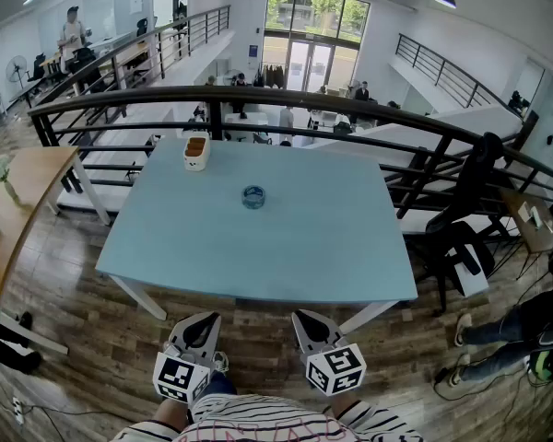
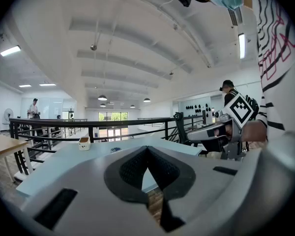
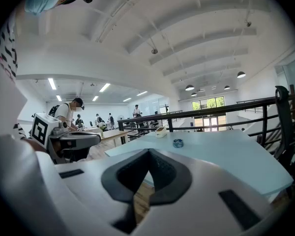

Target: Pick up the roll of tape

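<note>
The roll of tape [image 1: 253, 196], small and bluish, lies flat near the middle of the light blue table [image 1: 332, 256], toward its far half. The same roll of tape [image 3: 178, 143] shows in the right gripper view, and faintly as the tape [image 2: 115, 150] in the left gripper view. My left gripper [image 1: 205, 319] and right gripper [image 1: 303, 318] are both held short of the table's near edge, well away from the roll. Each is shut with nothing between its jaws. In their own views the left gripper [image 2: 147, 150] and right gripper [image 3: 148, 153] point across the tabletop.
A white box with a brown top [image 1: 196, 152] stands at the table's far left corner. A black railing [image 1: 350, 109] runs behind the table. A wooden table [image 1: 18, 201] is at the left, a dark chair [image 1: 465, 238] at the right, and a seated person's legs [image 1: 507, 334] at the lower right.
</note>
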Tool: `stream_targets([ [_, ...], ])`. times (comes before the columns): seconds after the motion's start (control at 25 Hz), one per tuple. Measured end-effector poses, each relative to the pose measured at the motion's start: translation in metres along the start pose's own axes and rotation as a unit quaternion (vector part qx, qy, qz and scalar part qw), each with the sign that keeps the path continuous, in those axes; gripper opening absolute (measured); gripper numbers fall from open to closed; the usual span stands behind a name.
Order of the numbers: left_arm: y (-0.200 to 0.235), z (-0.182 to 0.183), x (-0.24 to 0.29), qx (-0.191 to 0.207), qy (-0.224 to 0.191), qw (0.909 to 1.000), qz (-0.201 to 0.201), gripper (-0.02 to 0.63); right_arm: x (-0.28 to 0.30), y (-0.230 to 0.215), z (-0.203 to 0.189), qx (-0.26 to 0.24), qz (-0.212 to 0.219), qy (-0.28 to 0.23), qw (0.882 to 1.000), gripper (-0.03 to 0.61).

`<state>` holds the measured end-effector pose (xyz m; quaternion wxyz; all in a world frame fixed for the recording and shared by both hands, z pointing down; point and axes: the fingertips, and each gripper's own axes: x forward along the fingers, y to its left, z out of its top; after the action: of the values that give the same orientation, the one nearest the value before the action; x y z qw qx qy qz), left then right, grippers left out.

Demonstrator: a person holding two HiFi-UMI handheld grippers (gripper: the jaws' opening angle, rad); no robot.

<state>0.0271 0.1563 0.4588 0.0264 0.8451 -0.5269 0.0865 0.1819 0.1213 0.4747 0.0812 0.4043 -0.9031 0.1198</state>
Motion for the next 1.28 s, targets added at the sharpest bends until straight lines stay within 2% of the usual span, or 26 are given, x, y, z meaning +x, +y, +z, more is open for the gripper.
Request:
stream_targets([
  [0.24,0.005,-0.004,0.003,0.003,0.001,1.0000,-0.003,0.025,0.006,0.000,-0.004,0.001,-0.002,-0.002,1.000,0.026],
  [0.44,0.005,-0.007,0.003,0.003,0.004,1.0000,-0.008,0.026,0.012,0.000,-0.002,0.033,0.017,-0.015,0.999,0.029],
  [0.56,0.012,-0.013,0.004,0.007,0.013,0.9999,-0.006,0.031,0.023,0.001,-0.007,0.018,0.023,-0.002,1.000,0.031],
  [0.6,0.016,-0.017,0.004,0.006,0.017,0.9998,-0.006,0.039,0.028,0.000,-0.009,0.011,0.020,0.005,1.000,0.032],
  [0.64,0.021,-0.021,0.005,0.003,0.020,0.9998,-0.008,0.099,0.034,-0.001,-0.011,0.008,0.017,0.009,1.000,0.032],
  [0.68,0.027,-0.025,0.006,0.000,0.024,0.9997,-0.009,0.191,0.040,-0.002,-0.011,0.009,0.014,0.011,1.000,0.035],
  [0.72,0.034,-0.028,0.008,-0.003,0.027,0.9996,-0.009,0.219,0.046,-0.003,-0.010,0.011,0.011,0.012,1.000,0.052],
  [0.8,0.049,-0.033,0.015,-0.009,0.032,0.9994,-0.009,0.224,0.062,-0.006,-0.009,0.017,0.006,0.015,1.000,0.190],
  [1.04,0.103,-0.028,0.049,-0.008,0.039,0.9990,-0.021,0.241,0.121,-0.015,0.008,0.010,-0.005,0.028,1.000,0.201],
  [1.28,0.156,-0.022,0.089,0.002,0.043,0.9978,-0.050,0.249,0.182,-0.029,0.030,-0.003,-0.026,0.035,0.999,0.202],
])
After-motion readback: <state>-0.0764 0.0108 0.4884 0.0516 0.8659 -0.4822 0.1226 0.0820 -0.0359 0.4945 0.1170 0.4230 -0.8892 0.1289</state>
